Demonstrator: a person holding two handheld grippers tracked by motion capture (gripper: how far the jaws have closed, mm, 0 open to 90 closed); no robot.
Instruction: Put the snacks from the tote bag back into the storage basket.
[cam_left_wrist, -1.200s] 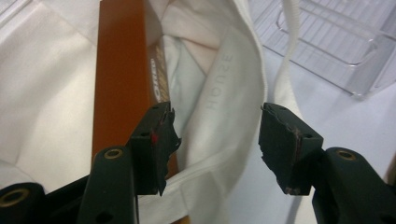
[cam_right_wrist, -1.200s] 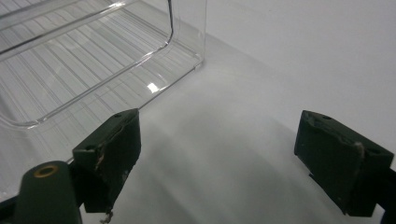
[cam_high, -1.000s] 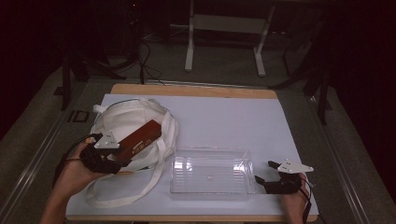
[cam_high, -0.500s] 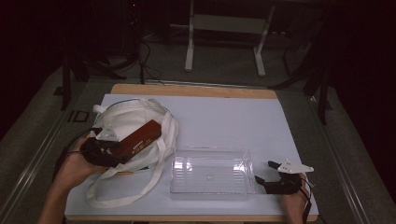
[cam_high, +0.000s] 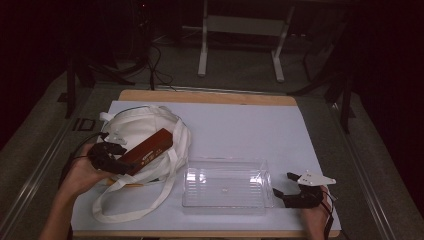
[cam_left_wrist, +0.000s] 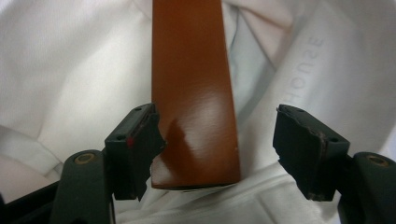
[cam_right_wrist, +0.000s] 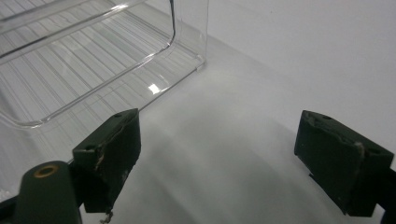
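A long brown box (cam_high: 150, 149) lies slanted on a white cloth tote bag (cam_high: 134, 127) at the table's left. My left gripper (cam_high: 119, 159) sits at the box's near end, and its jaws have just been opening. In the left gripper view the brown box (cam_left_wrist: 194, 93) lies between the spread jaws of the left gripper (cam_left_wrist: 218, 123). Its right pad stands well off the box and its left pad is at the box's edge, with the bag (cam_left_wrist: 70, 70) beneath. My right gripper (cam_high: 284, 184) rests open by the clear plastic tray (cam_high: 225, 161), nothing between the jaws of the right gripper (cam_right_wrist: 233, 140).
The tray's corner (cam_right_wrist: 173, 28) lies just ahead and left of the right gripper. The bag's long handles (cam_high: 150, 200) loop across the white table cover toward the front edge. Table legs and cables stand on the floor beyond the far edge.
The left gripper's jaws have opened off the brown box, which stays lying on the bag. The left hand has shifted slightly left. The right gripper has not moved.
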